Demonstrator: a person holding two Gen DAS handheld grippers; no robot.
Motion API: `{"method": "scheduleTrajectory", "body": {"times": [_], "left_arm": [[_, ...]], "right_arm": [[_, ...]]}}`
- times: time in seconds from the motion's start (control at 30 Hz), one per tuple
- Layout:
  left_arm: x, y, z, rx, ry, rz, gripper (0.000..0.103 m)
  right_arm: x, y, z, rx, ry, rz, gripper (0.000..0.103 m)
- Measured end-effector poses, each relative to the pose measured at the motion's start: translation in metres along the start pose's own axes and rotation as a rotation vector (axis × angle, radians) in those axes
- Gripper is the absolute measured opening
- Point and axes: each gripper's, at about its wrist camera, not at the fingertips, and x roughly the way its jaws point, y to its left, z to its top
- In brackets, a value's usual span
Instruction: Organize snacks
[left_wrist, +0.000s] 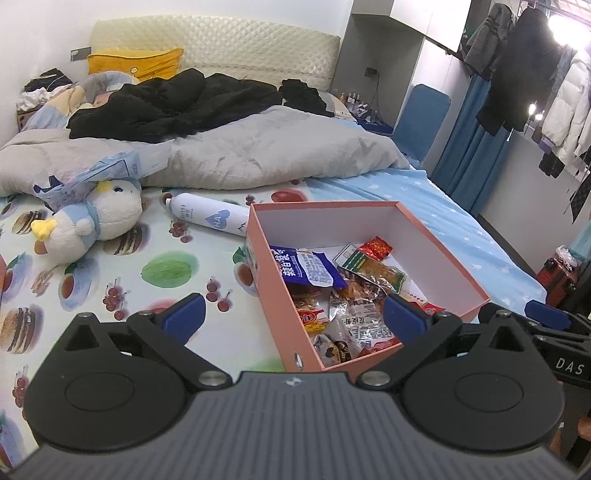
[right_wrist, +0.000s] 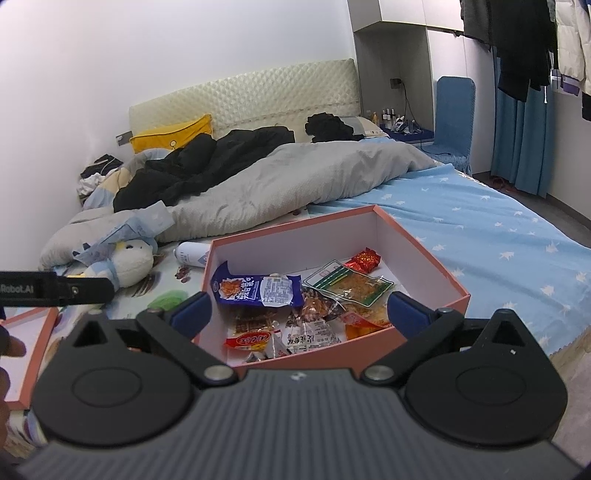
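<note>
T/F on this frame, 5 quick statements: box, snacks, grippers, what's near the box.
1. The pink box is open, with no lid on it. True.
2. The box holds no snacks. False: several packets lie in it, among them a blue packet and a small red packet.
3. Both grippers are open. True: the left gripper and right gripper each have their fingers wide apart and grip nothing.
4. The white bottle stands upright in the box. False: it lies on its side on the bed, outside the box, by its far left corner.
5. The plush toy lies in the box. False: it lies on the printed sheet, left of the box.
</note>
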Motion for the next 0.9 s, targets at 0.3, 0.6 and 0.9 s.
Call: {"method": "scheduleTrajectory", "body": {"times": [0.3,0.6,0.9], "left_arm": [[0.0002,0.0010,-0.0003,-0.004,0.005,0.013,0.103],[-0.0020,-0.0001,-0.0010,-0.006,-0.006,0.013,0.103],[-0.0028,-0.0004,-0.0008,-0.003,-0.008,0.016,0.103]], "right_arm": [[0.0011,0.0012,-0.0009,0.001,0.007,-0.003,0.103],[0.0055,0.0023,-0.0038,-0.005,0.020,-0.008,0.103],[0.0035,0.0025,-0.0040,-0.003,0.015,-0.004,0.103]]}}
